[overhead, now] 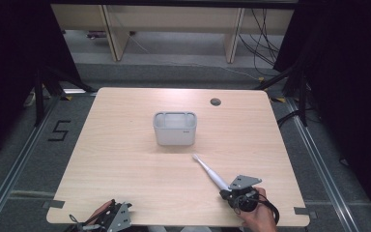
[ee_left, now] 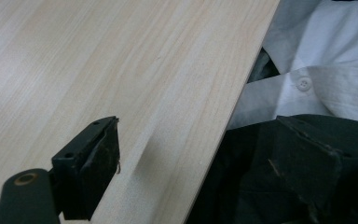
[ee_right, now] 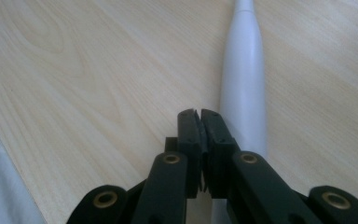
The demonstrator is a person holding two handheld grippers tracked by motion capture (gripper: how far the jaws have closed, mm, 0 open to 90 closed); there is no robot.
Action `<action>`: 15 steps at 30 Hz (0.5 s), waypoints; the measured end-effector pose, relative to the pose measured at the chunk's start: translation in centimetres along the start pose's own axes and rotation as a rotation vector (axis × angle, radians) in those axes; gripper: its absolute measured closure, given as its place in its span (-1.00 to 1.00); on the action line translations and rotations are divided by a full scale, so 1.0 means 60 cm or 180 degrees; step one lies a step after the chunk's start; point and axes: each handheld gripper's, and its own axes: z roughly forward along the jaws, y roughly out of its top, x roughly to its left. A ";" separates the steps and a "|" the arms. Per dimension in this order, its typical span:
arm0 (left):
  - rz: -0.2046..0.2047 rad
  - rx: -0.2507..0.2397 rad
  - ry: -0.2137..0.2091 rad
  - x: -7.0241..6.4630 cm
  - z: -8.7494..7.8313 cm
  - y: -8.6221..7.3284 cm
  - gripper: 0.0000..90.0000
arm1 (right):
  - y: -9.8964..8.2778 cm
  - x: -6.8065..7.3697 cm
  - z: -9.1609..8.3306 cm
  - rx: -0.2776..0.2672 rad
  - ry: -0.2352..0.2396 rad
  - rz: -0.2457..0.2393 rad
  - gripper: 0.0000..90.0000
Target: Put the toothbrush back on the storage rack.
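Indoors, pale wooden table, grey floor, black curtains

A black figure "5" stands marked on the grey floor to the left of the worktop, seen in the high view. The grey bin on the worktop carries a small dark label on its front wall near the right corner, too small to read.

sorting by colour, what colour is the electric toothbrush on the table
White; the electric toothbrush shows best in the right gripper view.
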 end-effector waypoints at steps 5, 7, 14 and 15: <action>0.0000 -0.0001 0.0000 0.000 0.000 0.000 -0.66 | -0.004 -0.004 -0.002 -0.0025 -0.0068 0.0089 0.93; 0.0004 0.0005 0.0005 0.000 0.000 0.000 -0.66 | -0.005 -0.007 -0.004 0.0031 -0.0053 0.0088 0.93; 0.0003 0.0003 0.0001 0.000 0.000 0.000 -0.66 | -0.007 -0.015 -0.004 -0.0032 -0.0113 -0.0031 0.91; 0.0003 0.0003 0.0001 0.000 0.000 0.000 -0.66 | -0.007 -0.015 -0.004 -0.0032 -0.0113 -0.0031 0.91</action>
